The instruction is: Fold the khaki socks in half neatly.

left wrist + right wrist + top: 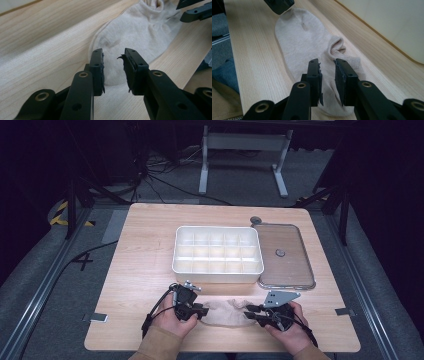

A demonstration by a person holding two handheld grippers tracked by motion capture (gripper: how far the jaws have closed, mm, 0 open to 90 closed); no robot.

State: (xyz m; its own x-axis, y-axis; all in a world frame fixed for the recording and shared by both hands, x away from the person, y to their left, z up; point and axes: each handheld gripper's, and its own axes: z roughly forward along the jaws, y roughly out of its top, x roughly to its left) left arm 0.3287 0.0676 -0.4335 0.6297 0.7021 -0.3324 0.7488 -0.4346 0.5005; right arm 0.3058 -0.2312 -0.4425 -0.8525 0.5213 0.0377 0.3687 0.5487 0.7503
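A beige ankle sock [225, 312] lies flat on the wooden table near its front edge, between the two hands. My left gripper [204, 310] is at the sock's left end. In the left gripper view its jaws [113, 58] stand apart over the toe of the sock [140, 27], without pinching the cloth. My right gripper [250, 312] is at the right end. In the right gripper view its jaws [327, 66] are parted over the heel and cuff of the sock [299, 37], with cloth showing in the gap.
A white box with several compartments [218, 271] stands behind the sock at mid-table. Its clear lid [306, 275] lies to the right, with a small round piece [256, 219] behind it. Bare table [140, 270] spreads to the left.
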